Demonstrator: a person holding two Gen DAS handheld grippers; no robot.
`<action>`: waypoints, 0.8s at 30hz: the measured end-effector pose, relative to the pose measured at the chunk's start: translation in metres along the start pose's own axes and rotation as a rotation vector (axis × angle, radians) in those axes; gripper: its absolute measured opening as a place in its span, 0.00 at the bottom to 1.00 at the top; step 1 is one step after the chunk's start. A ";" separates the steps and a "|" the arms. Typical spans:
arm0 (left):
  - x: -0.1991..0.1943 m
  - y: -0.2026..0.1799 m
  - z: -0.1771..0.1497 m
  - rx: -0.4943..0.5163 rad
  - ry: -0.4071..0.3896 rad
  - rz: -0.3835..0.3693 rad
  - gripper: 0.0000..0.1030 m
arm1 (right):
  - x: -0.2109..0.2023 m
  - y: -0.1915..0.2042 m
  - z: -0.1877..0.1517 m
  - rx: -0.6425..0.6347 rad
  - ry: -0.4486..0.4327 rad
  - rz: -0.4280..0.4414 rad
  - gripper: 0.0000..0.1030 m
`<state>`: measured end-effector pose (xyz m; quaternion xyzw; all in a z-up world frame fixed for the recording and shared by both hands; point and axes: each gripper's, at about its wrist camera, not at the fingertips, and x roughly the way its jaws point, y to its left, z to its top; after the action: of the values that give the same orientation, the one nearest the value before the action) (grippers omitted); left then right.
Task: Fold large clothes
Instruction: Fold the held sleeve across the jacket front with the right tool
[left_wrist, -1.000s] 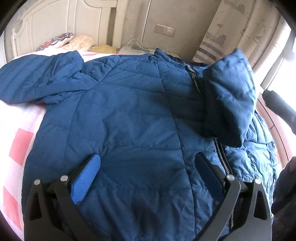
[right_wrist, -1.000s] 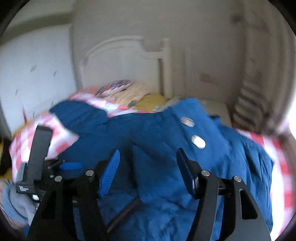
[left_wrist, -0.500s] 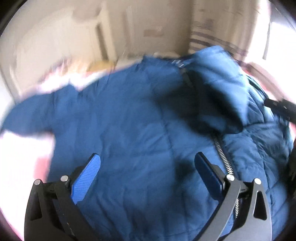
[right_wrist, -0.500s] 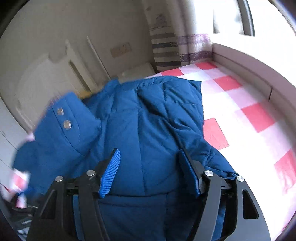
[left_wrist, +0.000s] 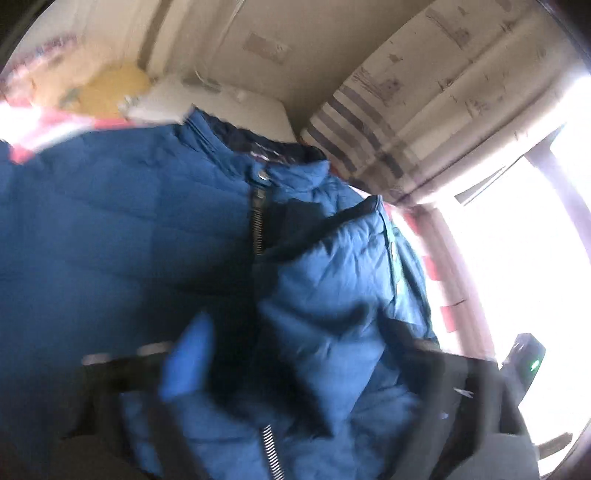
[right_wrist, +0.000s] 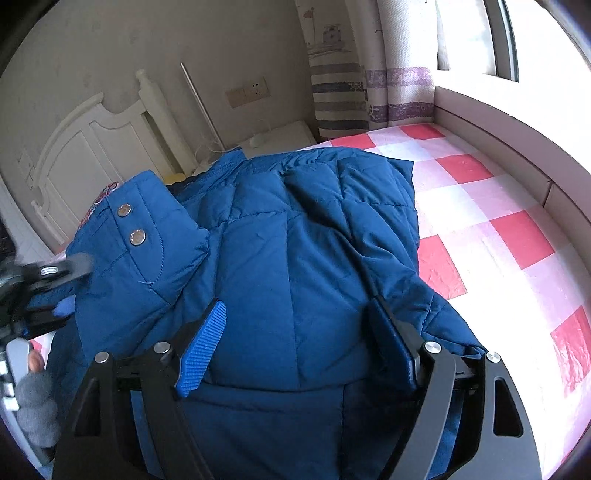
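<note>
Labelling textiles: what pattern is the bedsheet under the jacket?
Red, pink and white checks on the bedsheet; clearest in the right wrist view.

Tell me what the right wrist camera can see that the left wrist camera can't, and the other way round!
Only the right wrist view shows the cuff with two metal snaps, the white headboard and the red and white checked bedspread spread wide.

Only the left wrist view shows the zipper running up to the collar, and a yellow pillow. This view is blurred.

Both show the blue puffy jacket, the striped curtain, the wall socket and open blue-padded fingers.
</note>
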<state>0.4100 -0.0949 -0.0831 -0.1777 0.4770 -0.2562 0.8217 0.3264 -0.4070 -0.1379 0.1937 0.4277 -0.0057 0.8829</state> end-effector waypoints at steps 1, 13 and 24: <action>0.004 0.002 0.000 -0.022 0.010 -0.034 0.23 | 0.000 0.000 0.000 0.003 -0.001 0.003 0.75; -0.124 0.056 -0.012 -0.149 -0.374 0.225 0.46 | -0.002 -0.004 -0.001 0.030 -0.013 0.037 0.75; -0.121 0.077 -0.026 -0.141 -0.356 0.562 0.78 | -0.002 -0.003 -0.001 0.023 -0.011 0.028 0.76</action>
<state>0.3563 0.0379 -0.0531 -0.1375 0.3729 0.0487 0.9163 0.3238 -0.4098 -0.1374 0.2097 0.4199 0.0008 0.8830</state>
